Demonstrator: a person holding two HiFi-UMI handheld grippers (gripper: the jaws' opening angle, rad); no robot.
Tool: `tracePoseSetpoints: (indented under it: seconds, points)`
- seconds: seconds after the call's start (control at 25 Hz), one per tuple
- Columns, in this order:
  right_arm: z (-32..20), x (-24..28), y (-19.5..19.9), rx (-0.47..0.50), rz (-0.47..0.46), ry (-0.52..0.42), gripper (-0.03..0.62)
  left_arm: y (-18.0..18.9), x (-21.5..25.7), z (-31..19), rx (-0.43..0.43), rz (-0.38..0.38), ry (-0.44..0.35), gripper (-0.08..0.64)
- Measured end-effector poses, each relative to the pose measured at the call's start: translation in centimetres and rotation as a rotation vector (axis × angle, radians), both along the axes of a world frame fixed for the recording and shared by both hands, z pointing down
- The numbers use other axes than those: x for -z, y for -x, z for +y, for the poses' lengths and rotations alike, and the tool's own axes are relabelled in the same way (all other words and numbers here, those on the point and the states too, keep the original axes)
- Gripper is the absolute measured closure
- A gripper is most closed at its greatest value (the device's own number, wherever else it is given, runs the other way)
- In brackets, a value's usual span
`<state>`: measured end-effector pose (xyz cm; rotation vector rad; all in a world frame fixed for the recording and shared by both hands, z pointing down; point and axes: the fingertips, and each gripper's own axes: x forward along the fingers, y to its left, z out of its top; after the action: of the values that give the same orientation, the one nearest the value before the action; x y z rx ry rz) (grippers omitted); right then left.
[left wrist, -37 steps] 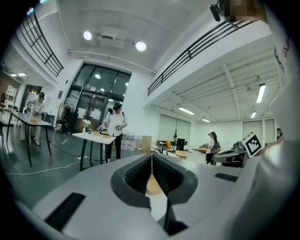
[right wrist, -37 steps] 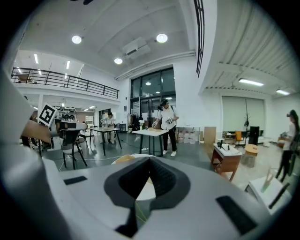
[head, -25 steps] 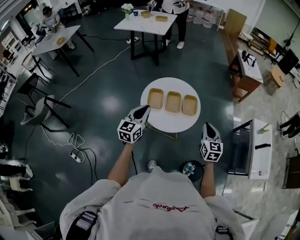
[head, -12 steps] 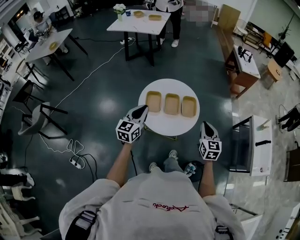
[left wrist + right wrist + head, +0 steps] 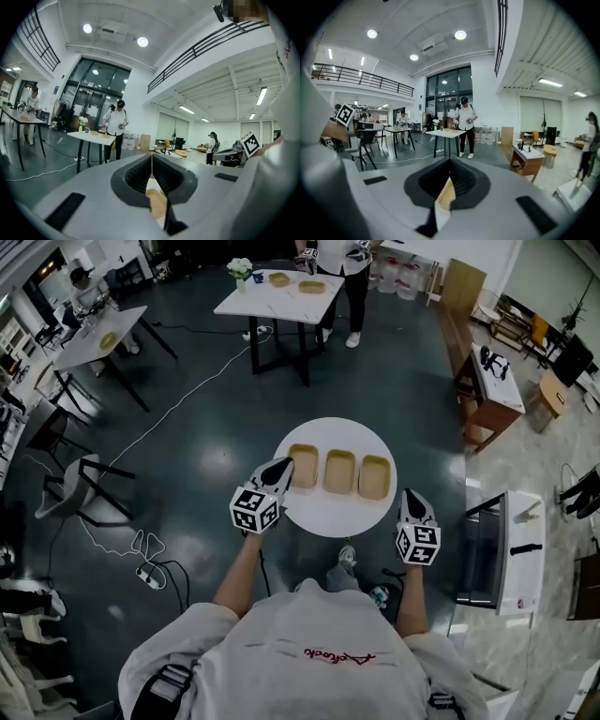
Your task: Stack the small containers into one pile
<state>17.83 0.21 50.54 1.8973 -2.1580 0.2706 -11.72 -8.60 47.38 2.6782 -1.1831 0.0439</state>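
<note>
Three shallow tan rectangular containers (image 5: 339,471) look light and stiff; pinch one by its rim. The left tongs (image 5: 284,465) and right tongs (image 5: 411,494) are closed, empty.

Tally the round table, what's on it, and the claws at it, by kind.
table: 1
containers: 3, all tan, in a row: left, middle, right
claws: 2, both shut and empty: left claw, right claw
Total: 6
</note>
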Motion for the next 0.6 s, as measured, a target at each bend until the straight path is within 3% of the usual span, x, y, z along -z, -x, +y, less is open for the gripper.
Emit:
tracePoseSetpoints:
  seconds: [0.6]
  points:
    - [-11.4,-0.2,-6.1,0.089,-0.044,0.004,0.572,-5.2,1.1,-8.6,0.124,-0.01,0.006,0.543]
